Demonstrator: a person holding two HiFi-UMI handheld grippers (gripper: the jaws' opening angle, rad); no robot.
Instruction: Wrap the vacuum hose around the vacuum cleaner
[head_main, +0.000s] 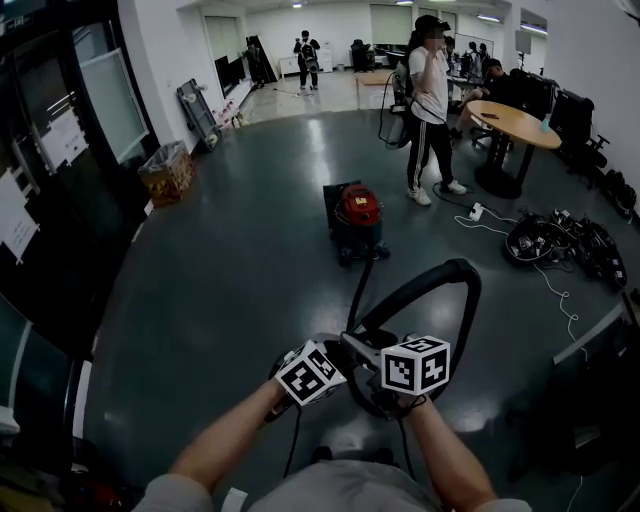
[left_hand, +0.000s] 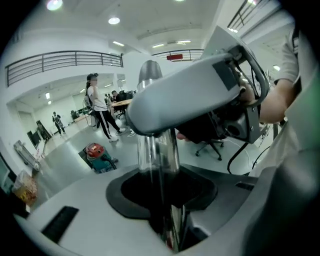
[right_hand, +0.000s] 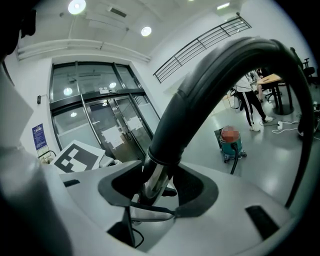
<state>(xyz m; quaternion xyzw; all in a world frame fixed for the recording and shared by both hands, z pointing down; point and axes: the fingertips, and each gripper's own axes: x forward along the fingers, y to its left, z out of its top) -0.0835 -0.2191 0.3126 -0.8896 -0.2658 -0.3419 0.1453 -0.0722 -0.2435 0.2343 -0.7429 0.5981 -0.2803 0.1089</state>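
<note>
Loop of hose (head_main: 455, 268) arching from right hand-held gripper (right_hand: 153, 187), vacuum cleaner (head_main: 357, 215) ahead

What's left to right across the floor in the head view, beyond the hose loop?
brown box → vacuum cleaner → standing person → round table

The head view is looking steeply down from above, the vacuum (head_main: 356, 215) lying well off at 12 o'clock. Each gripper view is peering close along its own jaws, also catching that vacuum: left at 8 o'clock, right at 3.
</note>
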